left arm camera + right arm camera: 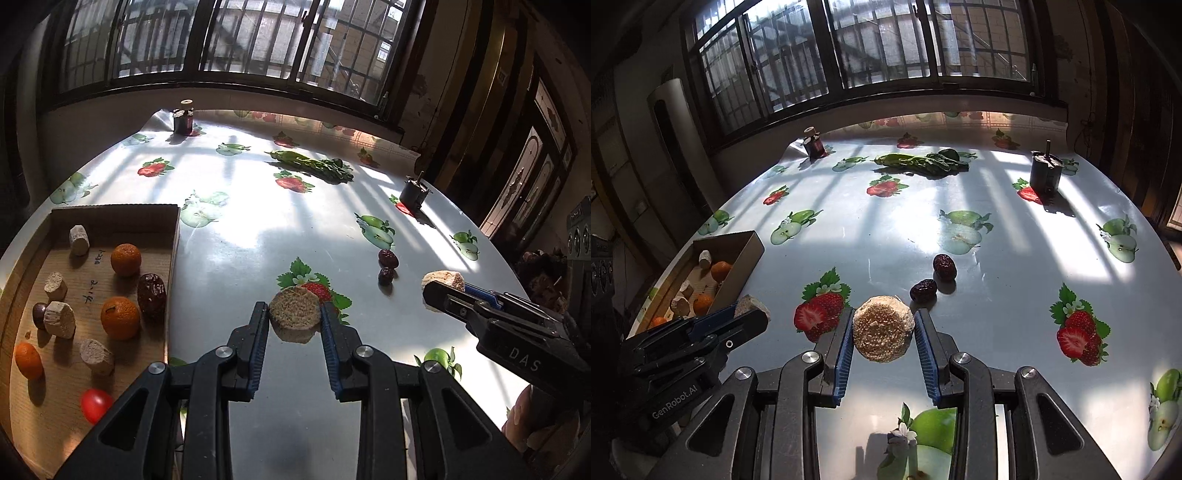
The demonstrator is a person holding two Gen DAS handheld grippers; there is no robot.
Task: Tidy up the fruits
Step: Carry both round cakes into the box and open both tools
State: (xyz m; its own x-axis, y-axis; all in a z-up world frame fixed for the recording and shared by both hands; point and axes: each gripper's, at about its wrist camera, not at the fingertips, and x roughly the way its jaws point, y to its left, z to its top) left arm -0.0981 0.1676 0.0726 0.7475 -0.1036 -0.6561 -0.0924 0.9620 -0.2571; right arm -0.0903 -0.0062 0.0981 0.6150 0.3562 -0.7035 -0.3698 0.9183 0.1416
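Observation:
My left gripper [294, 314] is shut on a beige, rough round chunk [294, 307], held above the table. My right gripper [883, 328] is shut on a similar beige chunk [883, 328]; that gripper also shows at the right of the left wrist view with its chunk [443, 280]. A cardboard tray [110, 214] at the left holds several oranges [120, 317], several beige chunks [60, 319], a dark date [151, 293] and a red tomato [96, 404]. Two dark dates [944, 266] [923, 290] lie on the table ahead of my right gripper.
The table wears a glossy cloth [258, 229] printed with strawberries and apples. Leafy greens [923, 161] lie near the far side. A small dark jar [814, 144] stands far left, a dark metal cylinder [1045, 171] far right. Barred windows run behind.

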